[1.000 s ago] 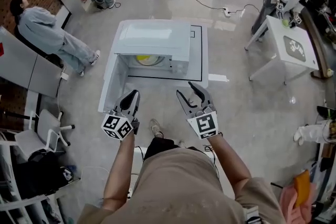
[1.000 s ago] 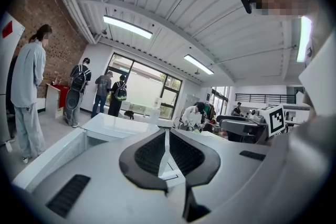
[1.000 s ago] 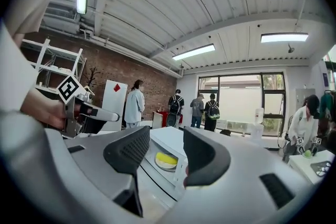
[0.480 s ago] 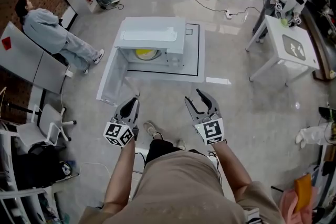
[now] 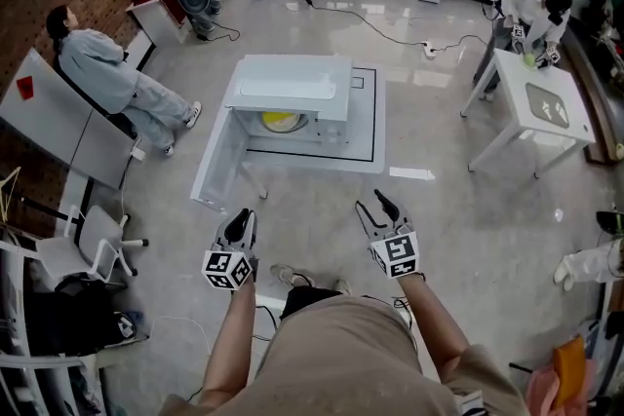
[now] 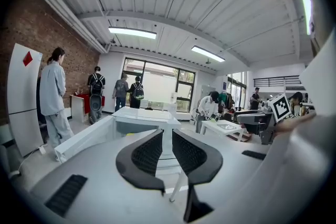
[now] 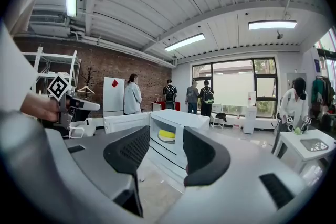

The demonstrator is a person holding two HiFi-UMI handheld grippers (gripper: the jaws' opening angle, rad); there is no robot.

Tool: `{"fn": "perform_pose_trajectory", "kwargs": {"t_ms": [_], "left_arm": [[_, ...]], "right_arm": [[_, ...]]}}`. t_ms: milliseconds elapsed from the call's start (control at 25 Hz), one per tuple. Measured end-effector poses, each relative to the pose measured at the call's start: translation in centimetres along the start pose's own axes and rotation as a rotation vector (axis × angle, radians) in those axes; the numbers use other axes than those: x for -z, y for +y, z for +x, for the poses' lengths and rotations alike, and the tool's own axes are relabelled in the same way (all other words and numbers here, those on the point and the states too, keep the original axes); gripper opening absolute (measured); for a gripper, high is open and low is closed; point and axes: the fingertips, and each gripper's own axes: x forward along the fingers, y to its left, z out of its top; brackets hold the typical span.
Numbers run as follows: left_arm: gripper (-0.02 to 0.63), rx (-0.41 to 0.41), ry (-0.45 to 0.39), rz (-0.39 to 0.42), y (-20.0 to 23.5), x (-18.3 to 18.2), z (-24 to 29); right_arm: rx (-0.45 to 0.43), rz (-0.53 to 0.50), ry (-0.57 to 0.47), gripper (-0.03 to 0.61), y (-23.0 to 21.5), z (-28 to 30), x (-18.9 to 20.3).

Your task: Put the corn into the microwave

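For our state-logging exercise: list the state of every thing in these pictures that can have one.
microwave door: swung open.
corn: lying inside the microwave.
left hand-held gripper: jaws narrowly apart, empty.
right hand-held gripper: jaws wide apart, empty.

Open lab hall, brick wall [image 7: 147,73], white worktable [image 5: 541,107], glossy floor [image 5: 458,209], tall windows [image 7: 231,78]

Up at the frame's centre, the microwave [image 5: 292,85] roof hides most of its cavity; only a yellow patch [image 5: 281,121] peeks out, too small to identify.
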Motion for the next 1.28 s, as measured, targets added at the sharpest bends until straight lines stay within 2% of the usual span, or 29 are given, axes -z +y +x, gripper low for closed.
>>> {"fn": "perform_pose_trajectory", "kwargs": {"t_ms": [240, 320, 440, 840, 1280], "left_arm": [[0.046, -0.018, 0.034, -0.045, 0.9, 2.1, -0.7], [0.046, -0.021, 0.052, -0.054, 1.0, 2.7, -0.6], [0.046, -0.025, 0.066, -0.057, 1.0, 3.0, -0.7], [0.046, -0.011, 0.068, -0.043, 0.1, 2.4, 0.9], [0.046, -0.017, 0.085, -0.04, -1.3, 2.6, 2.5]], "right_arm": [[0.0, 0.009, 0.043, 0.202, 0.6, 0.9, 1.6], [0.009, -0.009, 0.07, 0.152, 0.5, 1.1, 2.3], [0.011, -0.006, 0.087, 0.135, 0.4, 1.3, 2.6], [-0.013, 0.054, 0.083, 0.118, -0.2, 1.2, 3.0], [0.027, 0.148, 0.086, 0.115, -3.2, -0.6, 4.1]]}}
